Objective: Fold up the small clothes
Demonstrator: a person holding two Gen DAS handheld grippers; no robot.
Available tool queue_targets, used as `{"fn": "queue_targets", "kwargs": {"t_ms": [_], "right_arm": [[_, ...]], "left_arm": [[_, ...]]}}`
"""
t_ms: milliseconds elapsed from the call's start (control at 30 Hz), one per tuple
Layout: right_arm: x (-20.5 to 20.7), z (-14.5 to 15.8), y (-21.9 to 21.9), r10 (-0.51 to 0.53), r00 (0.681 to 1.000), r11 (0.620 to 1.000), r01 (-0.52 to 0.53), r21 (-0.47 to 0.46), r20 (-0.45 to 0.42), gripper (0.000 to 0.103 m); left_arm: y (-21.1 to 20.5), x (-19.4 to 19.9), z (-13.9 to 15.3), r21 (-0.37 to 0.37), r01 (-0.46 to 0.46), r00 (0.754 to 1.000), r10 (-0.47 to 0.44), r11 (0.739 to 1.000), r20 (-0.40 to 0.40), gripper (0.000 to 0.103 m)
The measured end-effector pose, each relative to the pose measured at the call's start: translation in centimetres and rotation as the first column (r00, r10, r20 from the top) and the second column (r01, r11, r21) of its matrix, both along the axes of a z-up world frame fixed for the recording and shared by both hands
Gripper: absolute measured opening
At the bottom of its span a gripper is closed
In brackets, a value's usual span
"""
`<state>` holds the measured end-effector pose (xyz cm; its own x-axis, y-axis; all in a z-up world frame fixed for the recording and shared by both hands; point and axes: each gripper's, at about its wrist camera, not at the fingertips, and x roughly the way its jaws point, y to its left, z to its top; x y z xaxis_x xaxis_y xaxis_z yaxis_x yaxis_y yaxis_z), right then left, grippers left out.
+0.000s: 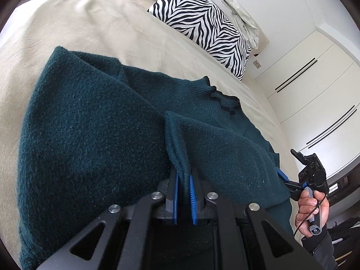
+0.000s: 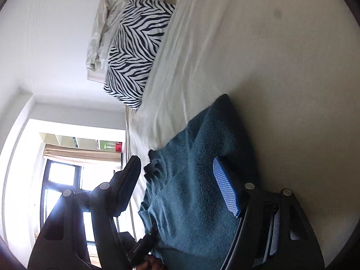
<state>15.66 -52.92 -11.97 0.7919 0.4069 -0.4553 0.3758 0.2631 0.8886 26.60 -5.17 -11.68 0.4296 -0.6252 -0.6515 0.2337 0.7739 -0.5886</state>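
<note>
We see a dark teal knitted sweater [image 1: 94,121] lying on the bed [image 1: 94,27], spread over the beige sheet toward its near edge. Its knit is thick and slightly fuzzy, with a ribbed neckline trimmed in a black scalloped edging [image 1: 221,100]. One side is already doubled over the body, forming a broad rounded fold on the left of the left wrist view, and a sleeve or side panel rises as a ridge toward the camera. In the right wrist view the same sweater [image 2: 198,180] looks lighter, more blue, its nap clearly visible, with the dark neck trim at its edge beside the white sheet.

Our left tongs [image 1: 184,193] are pressed together on a ribbed hem of the sweater, the fabric pinched between the two blue pads and lifted into a narrow peak. Our right tongs [image 2: 180,180] stand spread wide, one blue textured pad lying against the sweater's surface and the other black finger held apart over the bed's edge, pinching nothing.

Further out, a zebra-striped pillow [image 1: 202,24] leans at the head of the bed, with crumpled pale bedding [image 1: 234,2] behind it. White wardrobe doors [image 1: 315,94] with dark handles stand beyond.
</note>
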Motion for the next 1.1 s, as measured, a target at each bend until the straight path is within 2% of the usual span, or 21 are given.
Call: {"fn": "queue_targets", "kwargs": {"t_ms": [100,200,367,400,433,467,500,533,633,767,900,967,1100], "right_arm": [[-0.8,-0.8,0.2,0.036,0.998,0.999,-0.036,-0.017,0.048,0.064],[-3.2,-0.6,0.8,0.068,0.996,0.997,-0.065,-0.047,0.057,0.064],[-8.8,0.6,2.1,0.122,0.992,0.987,-0.119,-0.108,0.025,0.064],[-10.3,1.0,2.2,0.116,0.993,0.986,-0.114,-0.121,0.003,0.065],[-11.7,1.5,2.3,0.100,0.995,0.983,-0.103,-0.149,-0.028,0.065],[-13.4,2.1,2.5,0.089,0.995,0.979,-0.094,-0.182,-0.038,0.065],[-15.0,2.6,2.8,0.085,0.996,0.975,-0.090,-0.205,-0.029,0.065],[-16.6,3.0,3.3,0.084,0.996,0.972,-0.088,-0.218,-0.027,0.065],[-21.4,3.8,5.1,0.086,0.995,0.955,-0.098,-0.280,-0.054,0.065],[-27.5,4.4,7.4,0.071,0.991,0.920,-0.109,-0.376,-0.112,0.065],[-33.0,4.3,8.1,0.048,0.990,0.920,-0.094,-0.381,-0.130,0.065],[-35.0,4.3,8.4,0.044,0.990,0.917,-0.094,-0.388,-0.137,0.065],[-37.6,4.4,9.2,0.054,0.988,0.916,-0.107,-0.387,-0.145,0.065]], "left_arm": [[0.0,0.0,0.0,-0.007,0.001,1.000,-0.001,1.000,0.003,0.014],[0.3,0.1,0.0,-0.019,0.000,1.000,0.000,1.000,-0.006,0.014],[1.9,-1.3,1.5,-0.017,-0.038,0.998,0.037,0.999,-0.058,0.017],[2.6,-2.3,2.3,-0.006,-0.049,0.997,0.049,0.999,-0.055,0.028],[3.2,-3.5,3.2,0.012,-0.054,0.998,0.055,0.998,-0.038,0.045],[3.9,-4.9,4.2,0.032,-0.062,0.998,0.063,0.998,-0.014,0.051],[4.8,-6.5,5.0,0.052,-0.075,0.997,0.075,0.996,0.007,0.063],[5.6,-8.2,5.7,0.066,-0.084,0.996,0.083,0.994,0.018,0.067],[8.5,-13.4,6.5,0.072,-0.099,0.995,0.099,0.992,0.008,0.069],[11.7,-19.9,5.6,0.107,-0.115,0.992,0.121,0.988,-0.048,0.070],[12.8,-25.3,3.4,0.134,-0.073,0.987,0.091,0.988,-0.134,0.070],[13.1,-27.8,3.3,0.157,-0.056,0.991,0.073,0.986,-0.108,0.070],[12.6,-29.5,3.3,0.186,-0.040,0.992,0.062,0.982,-0.114,0.070]]}}
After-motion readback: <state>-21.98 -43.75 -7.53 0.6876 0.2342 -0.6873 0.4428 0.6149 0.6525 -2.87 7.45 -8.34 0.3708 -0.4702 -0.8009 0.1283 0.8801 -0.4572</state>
